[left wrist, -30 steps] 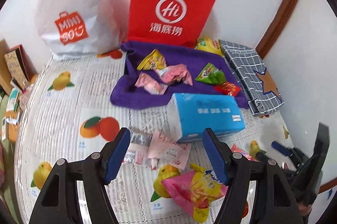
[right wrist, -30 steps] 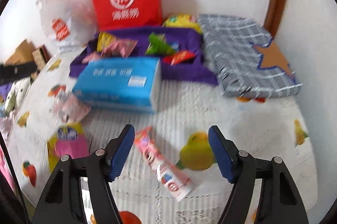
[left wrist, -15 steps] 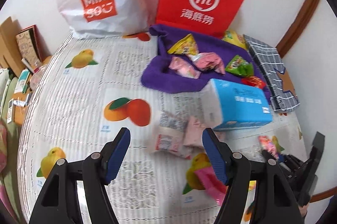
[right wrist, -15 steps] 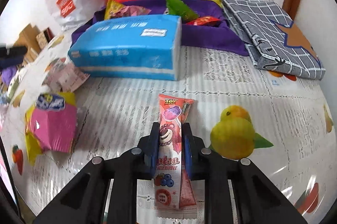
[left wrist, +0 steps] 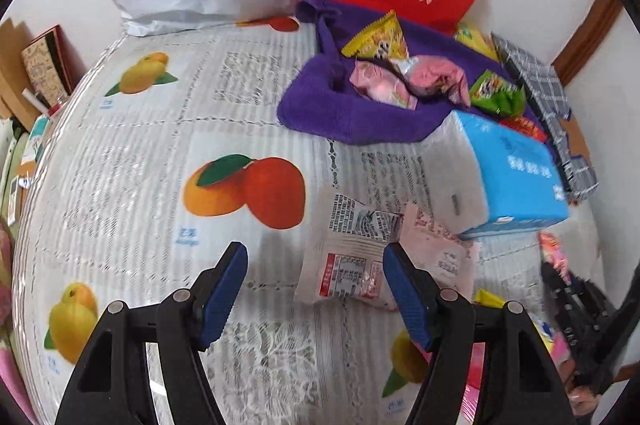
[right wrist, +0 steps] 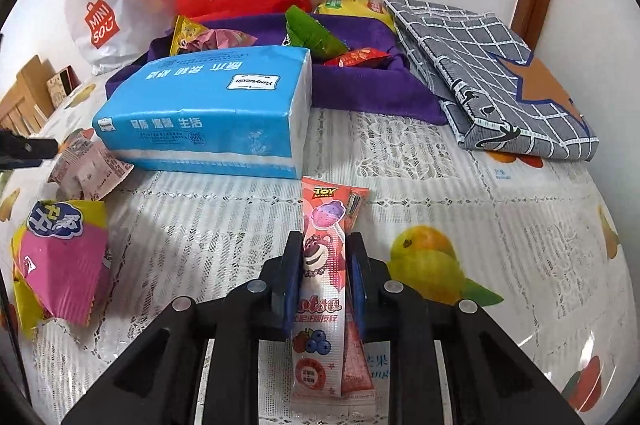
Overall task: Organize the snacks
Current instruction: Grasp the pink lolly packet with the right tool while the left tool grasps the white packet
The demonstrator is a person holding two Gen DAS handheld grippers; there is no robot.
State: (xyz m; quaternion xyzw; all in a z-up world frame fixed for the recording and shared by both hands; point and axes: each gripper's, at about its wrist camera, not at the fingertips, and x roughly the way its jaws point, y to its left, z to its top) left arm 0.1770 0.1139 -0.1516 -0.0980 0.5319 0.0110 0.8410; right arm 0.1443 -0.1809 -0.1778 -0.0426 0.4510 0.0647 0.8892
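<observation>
A: Gripping the stick pack point(right wrist: 320, 289) already? The right gripper point(right wrist: 322, 281) looks clamped on it, low over the tabletop point(right wrist: 460, 193).

B: Yes, its jaws pinch the pack's sides. The left gripper point(left wrist: 314, 289) stands apart, empty, above a white sachet point(left wrist: 348, 257).

A: So it's the pick-up step. Next?

B: Likely a lift and carry past the tissue pack point(right wrist: 208, 109) to the purple cloth point(right wrist: 372, 89), where other snacks lie. Left must close on the sachet first.
</observation>
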